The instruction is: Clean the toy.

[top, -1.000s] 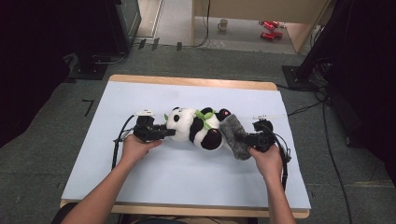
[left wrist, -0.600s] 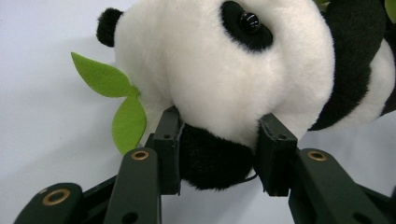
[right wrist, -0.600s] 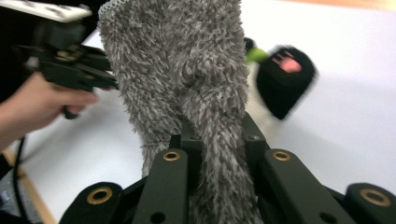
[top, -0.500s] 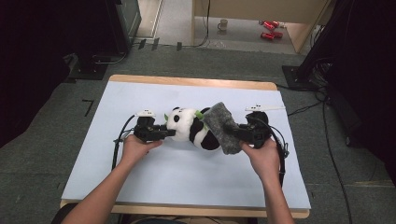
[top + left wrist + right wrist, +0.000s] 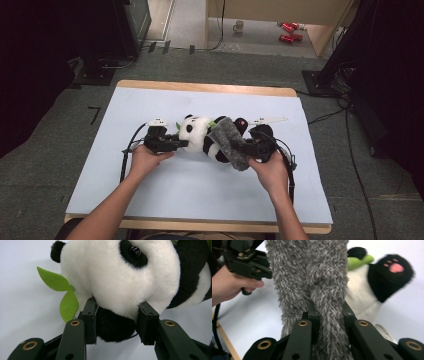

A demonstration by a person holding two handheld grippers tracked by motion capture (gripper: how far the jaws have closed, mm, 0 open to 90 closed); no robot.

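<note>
A plush panda (image 5: 202, 136) lies on its side in the middle of the pale blue table top (image 5: 150, 190). My left gripper (image 5: 181, 144) is shut on the panda's head (image 5: 117, 282), its pads pressing the black ear under the white face. Green felt leaves (image 5: 61, 293) stick out beside the head. My right gripper (image 5: 240, 148) is shut on a grey fuzzy cloth (image 5: 230, 142), bunched between its pads (image 5: 348, 315) and draped over the panda's body. Behind the grey cloth (image 5: 312, 277) show the panda's white belly and a black paw with a pink pad (image 5: 393, 272).
The table's wooden edge (image 5: 200, 87) runs along the far side. On the floor beyond stand a mug (image 5: 239, 26) and red cans (image 5: 287, 31). Dark equipment stands at both sides, with cables on the floor at the right (image 5: 350, 150).
My right gripper has lifted the grey cloth and carried it left, from beside the panda's lower end to over its body. The left gripper has kept still on the head.
</note>
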